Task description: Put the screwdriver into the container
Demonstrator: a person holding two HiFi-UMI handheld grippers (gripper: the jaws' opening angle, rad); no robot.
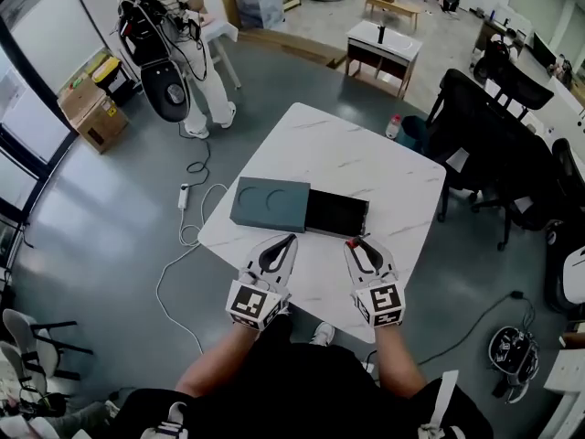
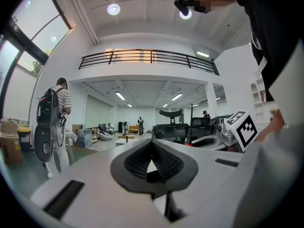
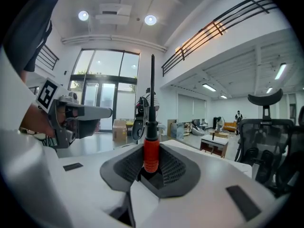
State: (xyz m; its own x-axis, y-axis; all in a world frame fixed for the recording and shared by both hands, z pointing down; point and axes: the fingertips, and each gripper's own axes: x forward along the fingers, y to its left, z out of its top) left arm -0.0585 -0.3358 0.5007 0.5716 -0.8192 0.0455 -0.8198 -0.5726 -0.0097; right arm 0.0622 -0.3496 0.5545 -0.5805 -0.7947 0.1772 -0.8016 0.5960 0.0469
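Note:
The container (image 1: 271, 204) lies in the middle of the white marble table (image 1: 366, 163): a grey-green box with its black tray (image 1: 336, 213) slid out to the right. My right gripper (image 1: 358, 246) hovers just in front of the tray, shut on the screwdriver (image 1: 352, 241). In the right gripper view the red handle of the screwdriver (image 3: 151, 148) sits between the pads of the right gripper (image 3: 151, 163), with the black shaft pointing up. My left gripper (image 1: 283, 245) hangs beside it near the box's front edge. In its own view the left gripper (image 2: 152, 153) is shut on nothing.
A person with a backpack (image 1: 169, 26) stands on the floor beyond the table's far left. A white cable (image 1: 187, 236) trails along the floor at the left. Black office chairs (image 1: 494, 126) crowd the right side. Cardboard boxes (image 1: 91, 108) sit by the window.

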